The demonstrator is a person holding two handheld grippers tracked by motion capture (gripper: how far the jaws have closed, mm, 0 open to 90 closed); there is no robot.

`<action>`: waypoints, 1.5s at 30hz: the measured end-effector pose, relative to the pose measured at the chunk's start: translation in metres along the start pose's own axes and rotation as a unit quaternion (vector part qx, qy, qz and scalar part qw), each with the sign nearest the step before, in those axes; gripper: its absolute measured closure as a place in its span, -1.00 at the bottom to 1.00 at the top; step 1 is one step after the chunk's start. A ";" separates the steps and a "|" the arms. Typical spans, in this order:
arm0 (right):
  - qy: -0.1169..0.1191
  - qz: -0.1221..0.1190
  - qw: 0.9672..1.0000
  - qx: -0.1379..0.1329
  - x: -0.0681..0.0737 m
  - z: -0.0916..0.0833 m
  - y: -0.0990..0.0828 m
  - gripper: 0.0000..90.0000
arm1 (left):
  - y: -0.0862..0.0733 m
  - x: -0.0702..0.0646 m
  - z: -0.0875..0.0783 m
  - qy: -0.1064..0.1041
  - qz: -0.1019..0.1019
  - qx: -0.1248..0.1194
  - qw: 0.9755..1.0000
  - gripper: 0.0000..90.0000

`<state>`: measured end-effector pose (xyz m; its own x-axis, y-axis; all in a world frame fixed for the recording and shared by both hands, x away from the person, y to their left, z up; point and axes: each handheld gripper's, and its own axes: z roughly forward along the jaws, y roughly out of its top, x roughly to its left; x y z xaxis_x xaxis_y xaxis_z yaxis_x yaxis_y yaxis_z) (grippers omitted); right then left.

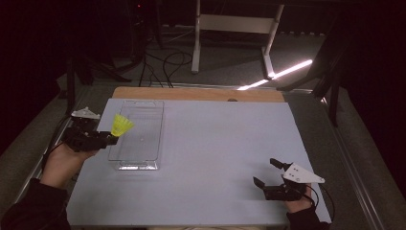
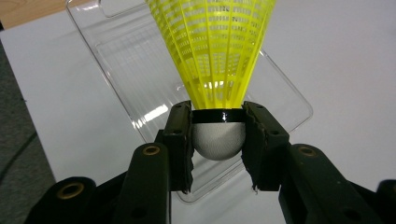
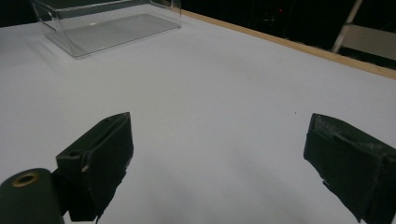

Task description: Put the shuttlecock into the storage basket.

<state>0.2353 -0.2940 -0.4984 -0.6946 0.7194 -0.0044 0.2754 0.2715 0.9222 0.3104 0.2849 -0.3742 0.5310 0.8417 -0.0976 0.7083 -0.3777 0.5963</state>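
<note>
A clear plastic tray (image 1: 139,134) lies lengthwise on the left part of the table, its long sides running away from the person, and there is nothing on its floor. In the left gripper view the tray (image 2: 116,60) sits below and behind the held thing.

The table is covered by a pale grey mat (image 1: 215,153), with a strip of bare wood (image 1: 191,93) along the far edge. Beyond it the room is dark: a white table frame (image 1: 234,28), loose cables (image 1: 163,67) on the floor and a bright streak of light (image 1: 282,74).

The left gripper (image 1: 111,139) is closed on a yellow shuttlecock (image 1: 121,125), its jaws pinching the white rounded nose (image 2: 218,140) from both sides. The shuttlecock hangs above the tray's left rim, its skirt (image 2: 215,46) flaring up and away from the gripper, long axis in line with the jaws.

The right gripper (image 1: 267,173) rests low at the near right of the mat, jaws spread wide with nothing between them.
</note>
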 end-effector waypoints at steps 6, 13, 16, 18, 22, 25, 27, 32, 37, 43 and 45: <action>0.000 0.001 1.000 0.001 0.000 0.000 0.000 -0.82 | -0.009 -0.003 0.001 0.019 -0.008 -0.008 1.000 0.46; 0.002 0.001 1.000 0.002 0.000 0.000 0.000 -0.81 | -0.017 -0.006 0.008 0.020 -0.019 -0.025 0.999 0.46; 0.002 0.001 1.000 0.002 0.000 0.000 0.000 -0.81 | -0.020 -0.005 0.012 0.021 -0.025 -0.025 0.999 0.46; 0.003 0.002 1.000 0.001 0.000 0.000 0.000 -0.81 | -0.022 -0.005 0.016 0.022 -0.027 -0.025 0.999 0.46; 0.005 0.003 1.000 0.003 0.000 0.000 0.000 -0.81 | -0.026 -0.003 0.025 0.017 -0.029 -0.021 0.999 0.46; 0.005 0.002 1.000 0.003 0.000 0.000 0.000 -0.81 | -0.027 -0.003 0.030 0.018 -0.029 -0.016 0.999 0.46; 0.006 0.002 1.000 0.003 0.000 0.000 0.000 -0.81 | -0.028 -0.002 0.032 0.019 -0.032 -0.016 0.999 0.45; 0.006 0.002 1.000 0.004 0.000 0.000 0.000 -0.81 | -0.032 0.003 0.038 0.024 -0.032 -0.007 0.999 0.45; 0.007 0.000 1.000 0.004 0.000 0.000 0.000 -0.81 | -0.034 0.006 0.044 0.027 -0.026 0.002 0.999 0.45; 0.008 0.000 1.000 0.005 0.000 0.001 0.000 -0.81 | -0.037 0.007 0.053 0.032 -0.017 0.011 0.999 0.45; 0.009 0.001 1.000 0.005 0.000 0.001 0.000 -0.81 | -0.038 0.008 0.055 0.034 -0.014 0.015 0.999 0.45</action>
<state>0.2357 -0.2935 -0.4987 -0.7061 0.7081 0.0040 0.2826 0.2767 0.9185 0.3133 0.2843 -0.4414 0.4787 0.8759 -0.0598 0.7367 -0.3637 0.5702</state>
